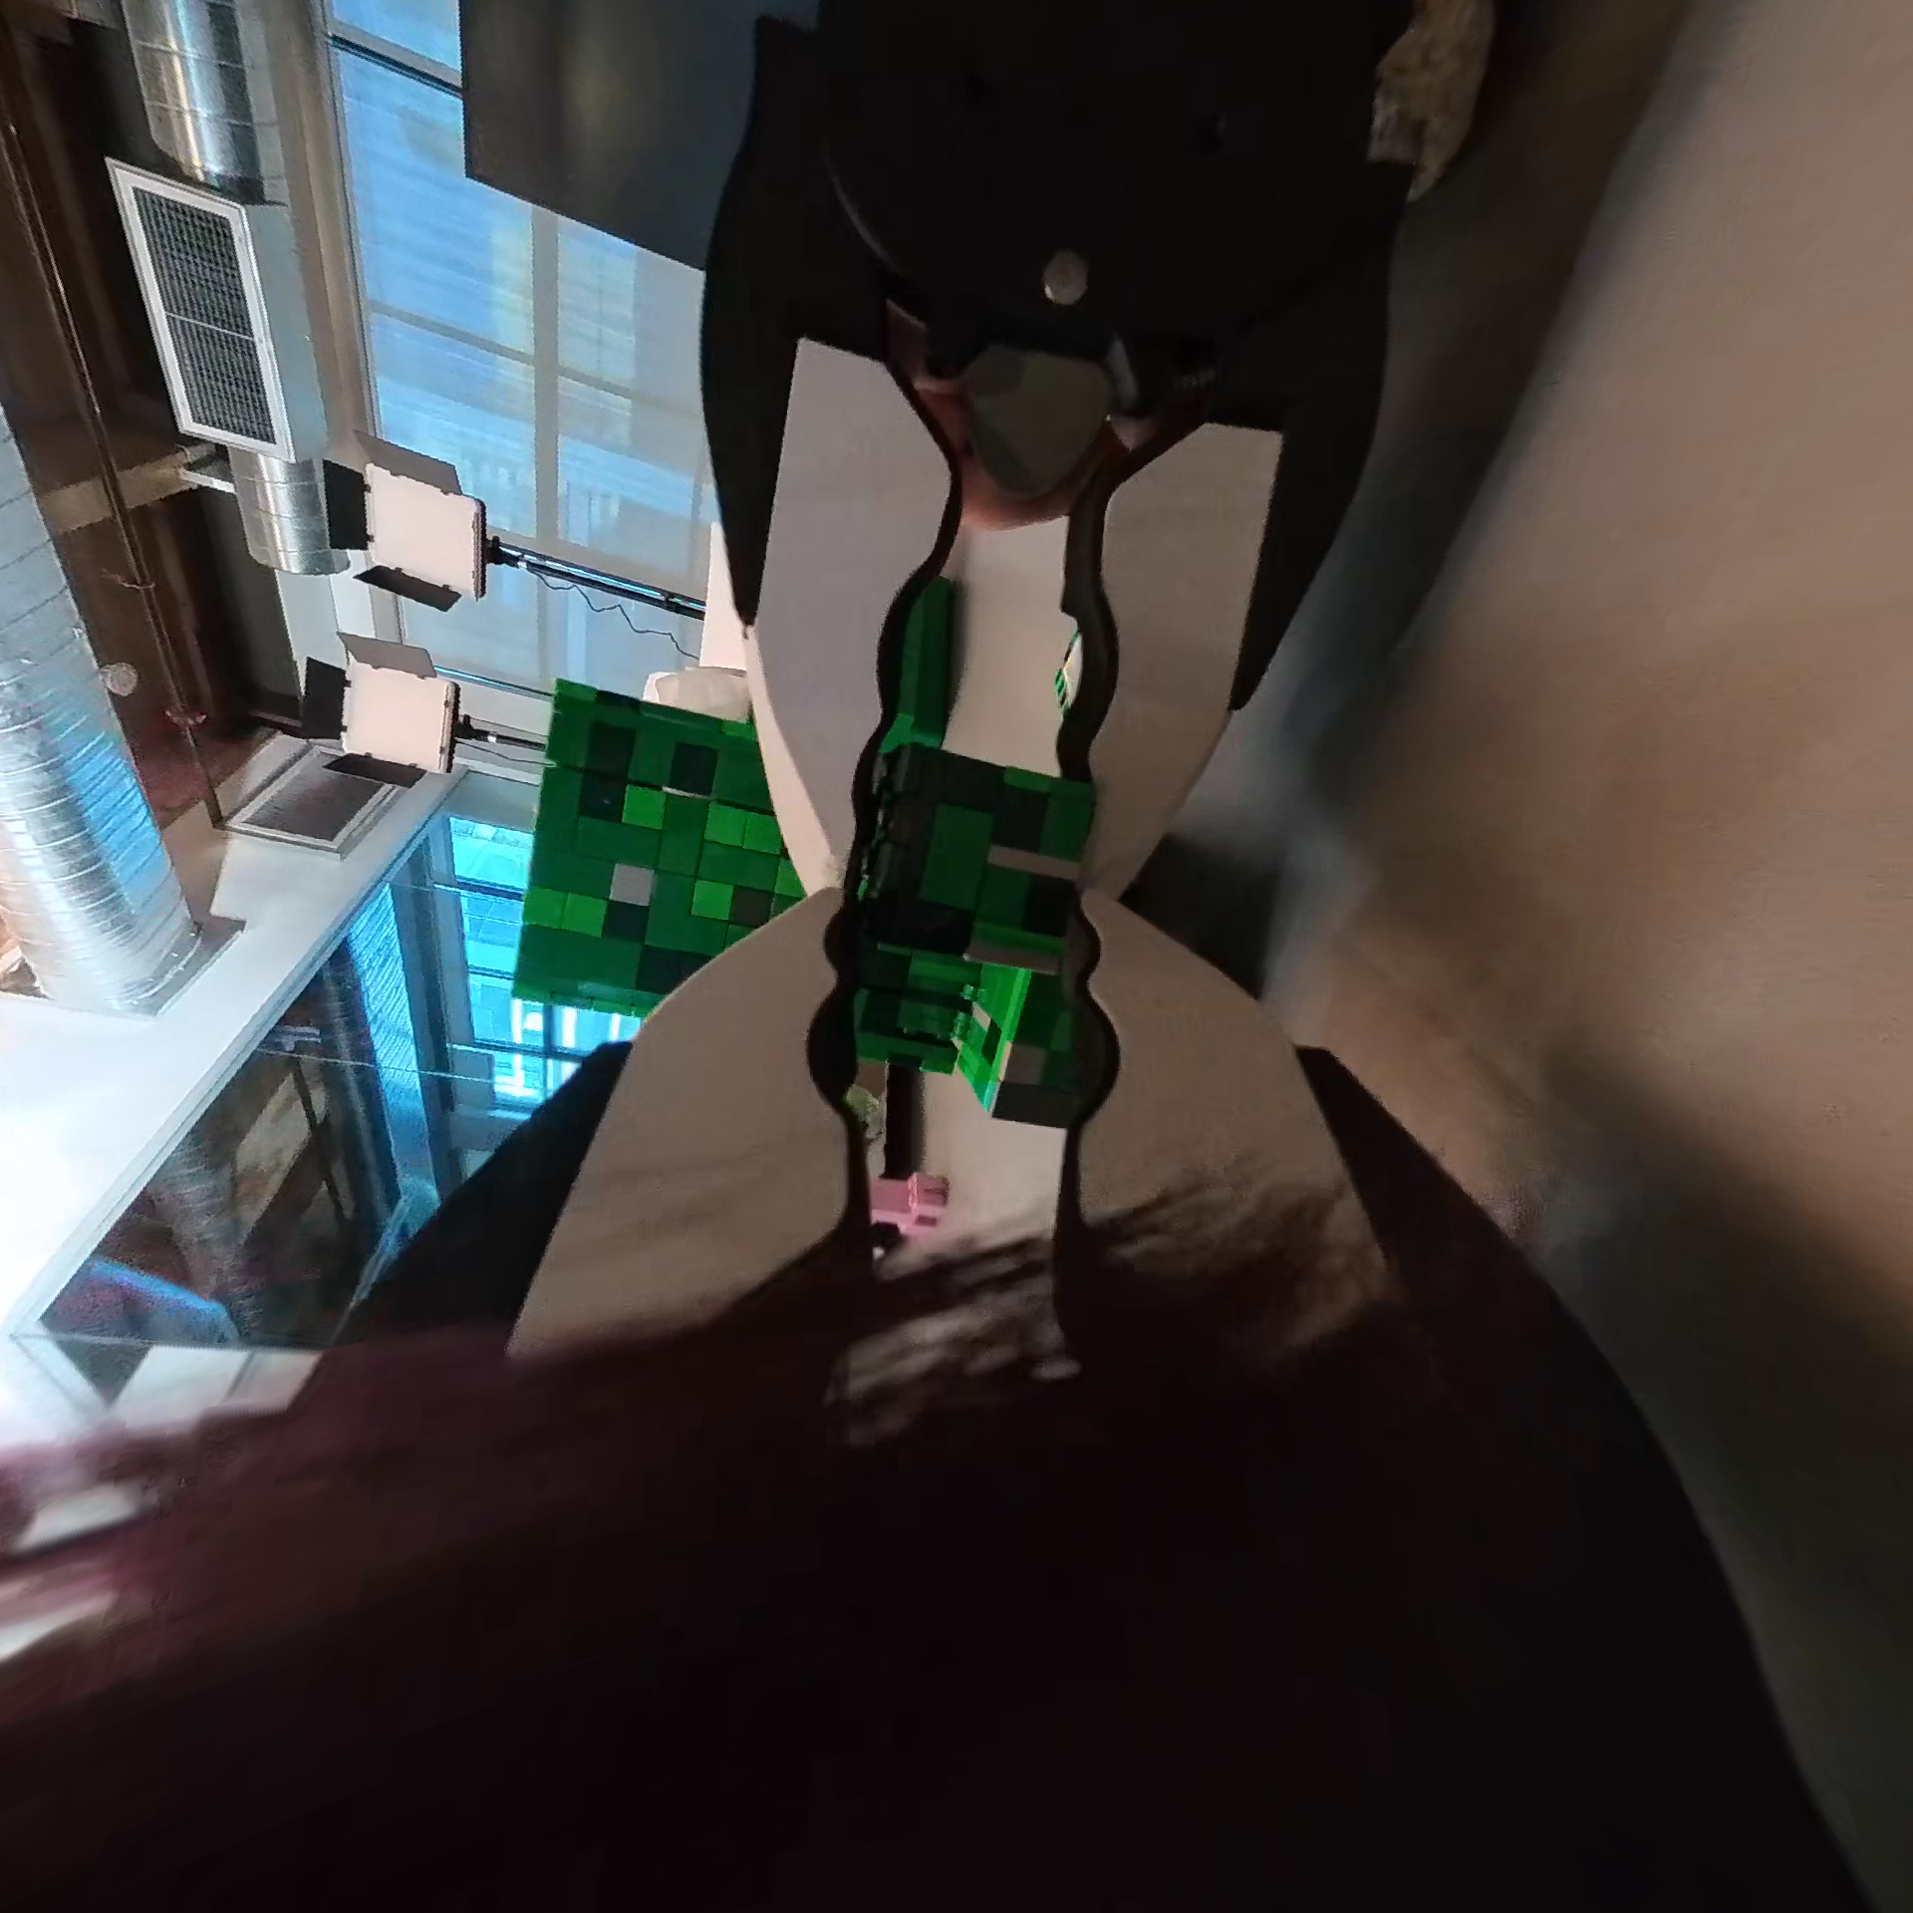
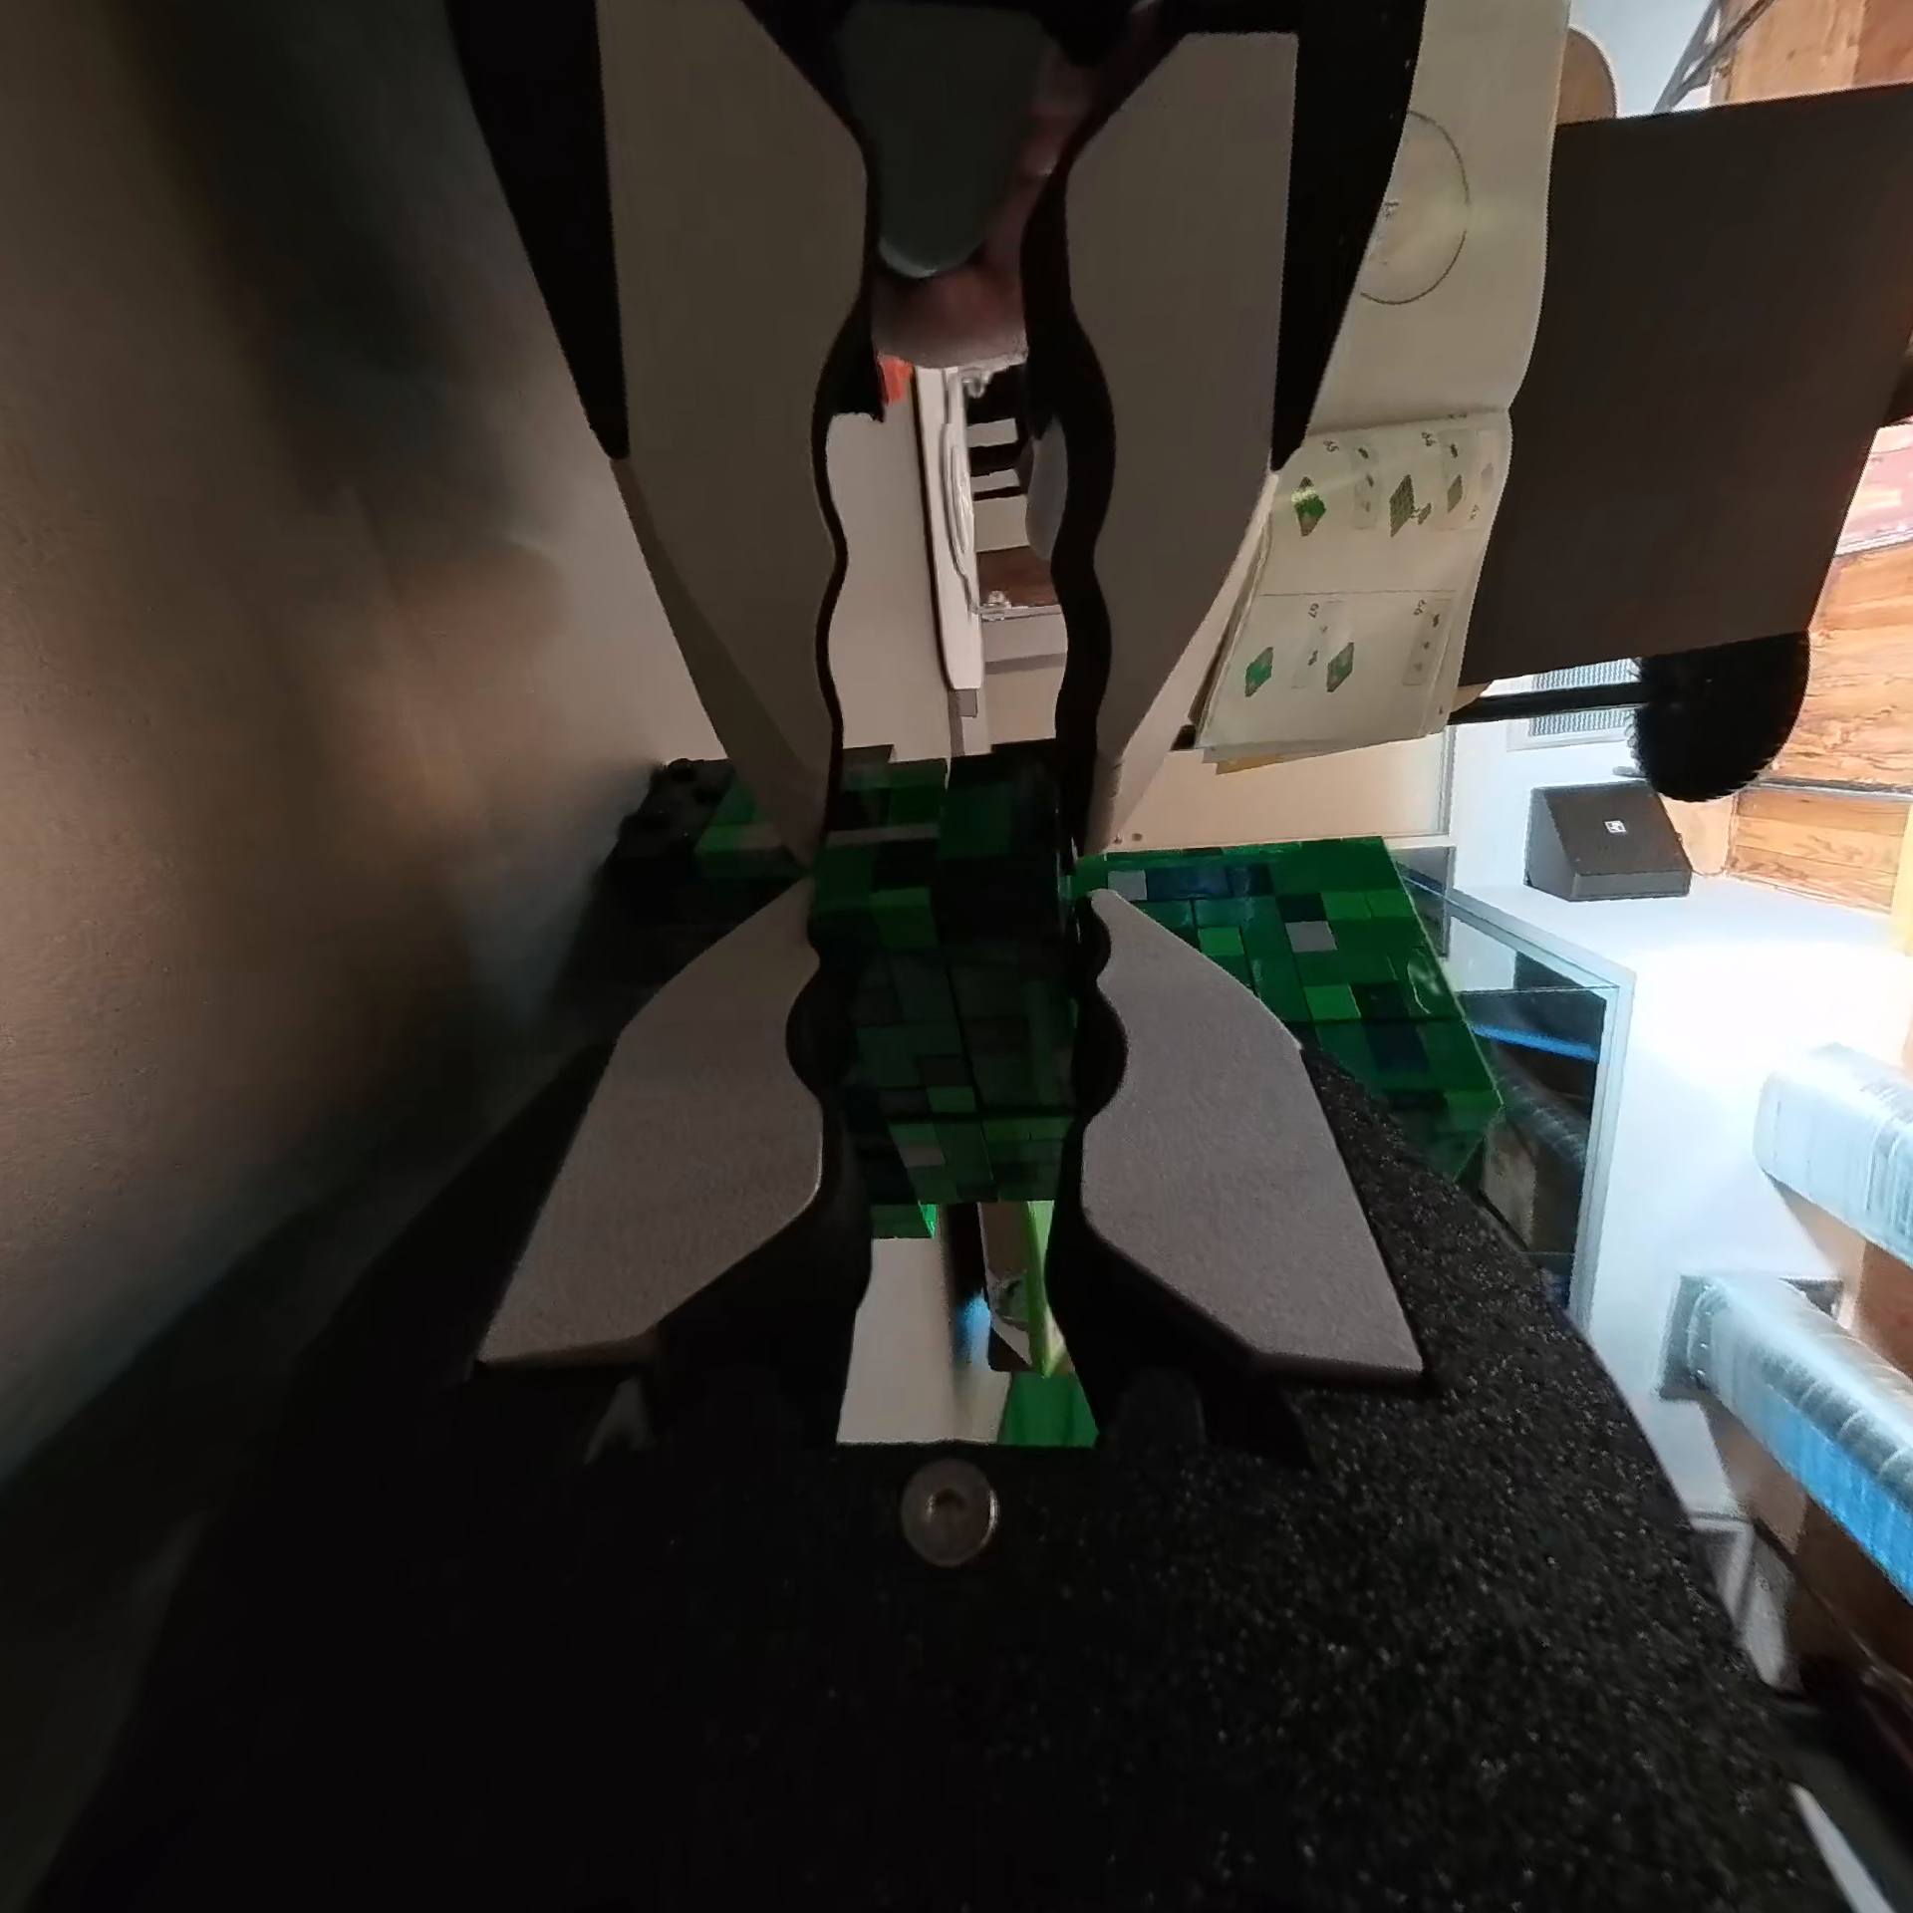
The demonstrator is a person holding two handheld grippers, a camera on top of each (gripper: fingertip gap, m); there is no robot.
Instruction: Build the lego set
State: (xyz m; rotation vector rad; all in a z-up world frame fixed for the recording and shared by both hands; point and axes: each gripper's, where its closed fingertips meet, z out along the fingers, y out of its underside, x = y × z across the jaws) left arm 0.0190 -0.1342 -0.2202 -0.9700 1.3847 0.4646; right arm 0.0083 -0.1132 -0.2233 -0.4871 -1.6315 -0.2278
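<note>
A small green and dark brick assembly (image 1: 973, 880) is held from both ends in mid-air. My left gripper (image 1: 963, 932) comes up from the bottom of the left wrist view and is shut on its near end. My right gripper (image 1: 973, 807) comes down from the top and is shut on the far end. The right wrist view shows the same grip mirrored: my right gripper (image 2: 947, 921) below, the left gripper (image 2: 942, 818) above, the assembly (image 2: 952, 1035) between the grey pads (image 2: 704, 1118). The fingers hide its sides.
A large green pixel-pattern brick cube (image 1: 663, 849) stands just behind the grippers and also shows in the right wrist view (image 2: 1294, 952). An open instruction booklet (image 2: 1356, 590) lies on the table (image 1: 1553, 828). A pink brick (image 1: 911, 1201) lies near my left fingers. Two light panels (image 1: 414, 528) stand far back.
</note>
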